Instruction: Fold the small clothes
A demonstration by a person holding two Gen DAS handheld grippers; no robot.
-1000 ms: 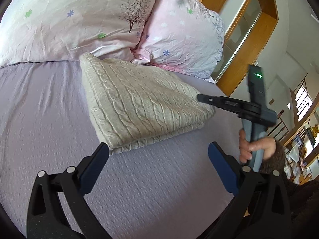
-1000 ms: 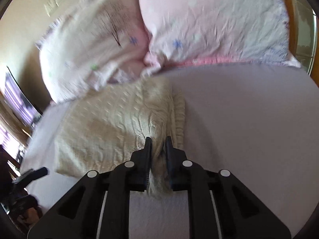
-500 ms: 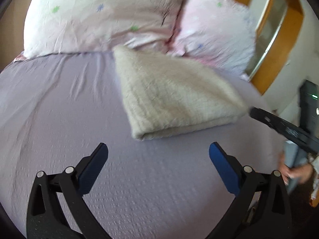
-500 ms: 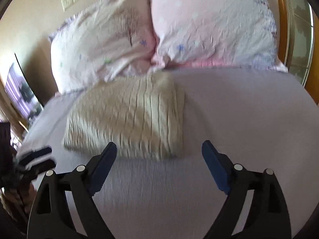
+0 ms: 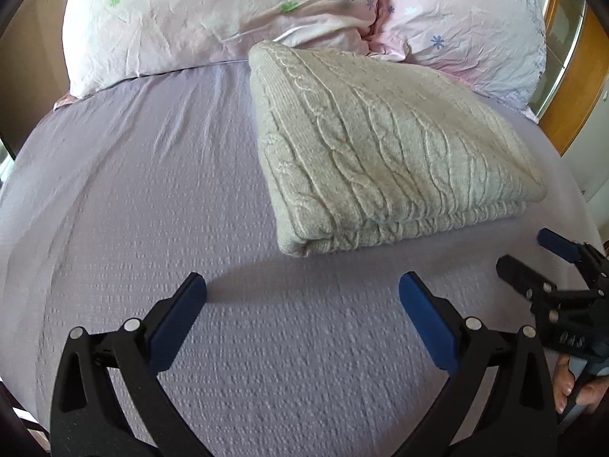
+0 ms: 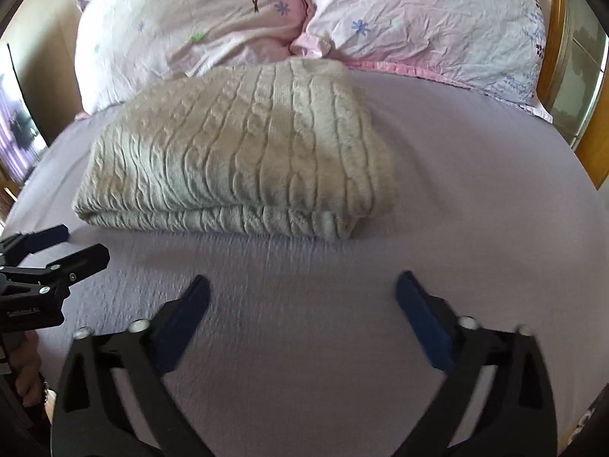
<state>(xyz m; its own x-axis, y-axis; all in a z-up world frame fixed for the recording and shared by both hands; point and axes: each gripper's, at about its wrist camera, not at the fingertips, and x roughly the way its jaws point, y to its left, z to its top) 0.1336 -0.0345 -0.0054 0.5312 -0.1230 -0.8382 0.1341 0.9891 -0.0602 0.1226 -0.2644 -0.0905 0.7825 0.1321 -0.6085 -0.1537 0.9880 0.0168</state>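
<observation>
A cream cable-knit sweater (image 5: 384,144) lies folded into a thick rectangle on the lilac bed sheet (image 5: 152,198), its far edge against the pillows. It also shows in the right wrist view (image 6: 243,156). My left gripper (image 5: 302,285) is open and empty, a short way in front of the sweater's near corner. My right gripper (image 6: 302,285) is open and empty, in front of the sweater's folded near edge. Each gripper shows at the side of the other's view: the right one (image 5: 533,259), the left one (image 6: 61,247).
Two pink floral pillows (image 5: 228,11) (image 5: 468,19) lie at the head of the bed behind the sweater. A wooden headboard or frame (image 5: 571,106) stands at the right. A dark screen (image 6: 19,125) is at the far left.
My right gripper let go of the sweater's edge, opened and drew back. Both grippers moved back from the sweater, which lies still and folded.
</observation>
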